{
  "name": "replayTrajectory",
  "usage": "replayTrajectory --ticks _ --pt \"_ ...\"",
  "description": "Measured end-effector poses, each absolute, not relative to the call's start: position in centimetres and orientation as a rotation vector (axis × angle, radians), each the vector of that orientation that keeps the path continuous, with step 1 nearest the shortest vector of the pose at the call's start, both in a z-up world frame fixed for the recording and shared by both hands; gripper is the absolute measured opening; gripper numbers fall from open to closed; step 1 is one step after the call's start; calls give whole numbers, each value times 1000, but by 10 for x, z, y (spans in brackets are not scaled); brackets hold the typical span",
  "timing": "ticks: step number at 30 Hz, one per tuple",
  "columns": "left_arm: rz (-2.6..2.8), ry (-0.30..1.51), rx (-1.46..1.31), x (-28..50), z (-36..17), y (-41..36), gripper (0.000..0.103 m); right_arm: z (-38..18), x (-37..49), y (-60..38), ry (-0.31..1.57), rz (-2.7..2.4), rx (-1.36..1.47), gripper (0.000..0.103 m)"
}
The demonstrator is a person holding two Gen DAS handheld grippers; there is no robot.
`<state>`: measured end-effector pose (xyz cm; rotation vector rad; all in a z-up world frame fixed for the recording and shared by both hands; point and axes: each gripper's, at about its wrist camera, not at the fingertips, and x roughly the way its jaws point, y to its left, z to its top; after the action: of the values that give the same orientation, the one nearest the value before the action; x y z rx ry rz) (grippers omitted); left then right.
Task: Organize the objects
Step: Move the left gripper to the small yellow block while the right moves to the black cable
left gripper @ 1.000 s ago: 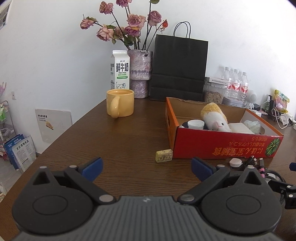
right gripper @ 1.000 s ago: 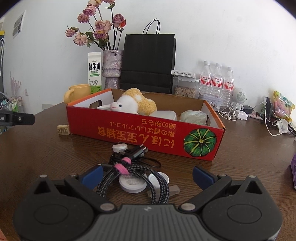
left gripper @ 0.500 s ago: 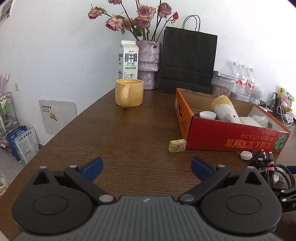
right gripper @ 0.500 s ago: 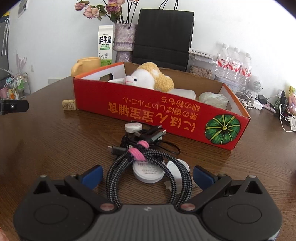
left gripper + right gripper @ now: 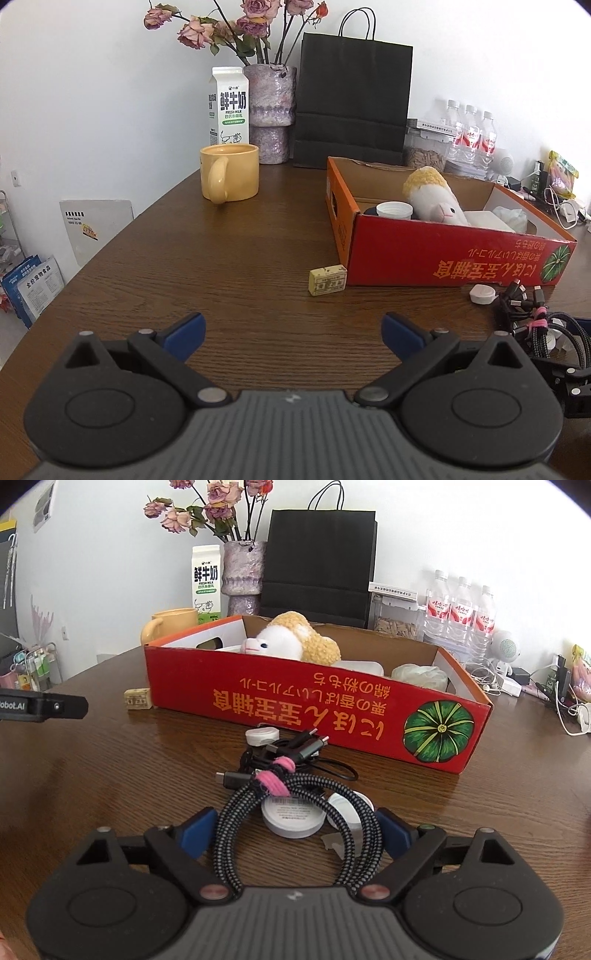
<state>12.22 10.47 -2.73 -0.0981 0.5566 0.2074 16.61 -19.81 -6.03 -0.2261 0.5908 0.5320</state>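
Note:
A coiled braided cable bundle (image 5: 295, 812) with a pink tie lies on the brown table (image 5: 110, 775), in front of the red cardboard box (image 5: 332, 709). My right gripper (image 5: 295, 830) straddles the coil with its jaws closing. The blue pads (image 5: 195, 830) sit just outside the coil and do not press on it. Under the coil lie white round discs (image 5: 293, 818). A plush sheep (image 5: 291, 642) and other items are in the box. My left gripper (image 5: 291, 328) is open over bare wood, short of a small yellow block (image 5: 328, 280) at the box corner.
A yellow mug (image 5: 229, 173), milk carton (image 5: 229, 107), vase of dried roses (image 5: 271, 114) and black paper bag (image 5: 354, 99) stand at the back. Water bottles (image 5: 458, 613) and chargers crowd the right. A small white puck (image 5: 261, 734) lies by the box.
My right gripper has come forward around the cable coil, and its fingers have narrowed toward it. The left gripper has dipped slightly and stays open.

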Motion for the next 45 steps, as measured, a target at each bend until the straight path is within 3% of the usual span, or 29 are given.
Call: replayTrajectory --ticks 20,35,45 --pt "155 586 -73 127 -35 83 103 -50 159 -213 498 572 -136 88" --pt "288 592 -56 194 -33 93 103 -41 168 -237 448 505 -79 88" --pt "222 610 -37 209 -40 93 84 -42 172 -242 446 502 -64 88"
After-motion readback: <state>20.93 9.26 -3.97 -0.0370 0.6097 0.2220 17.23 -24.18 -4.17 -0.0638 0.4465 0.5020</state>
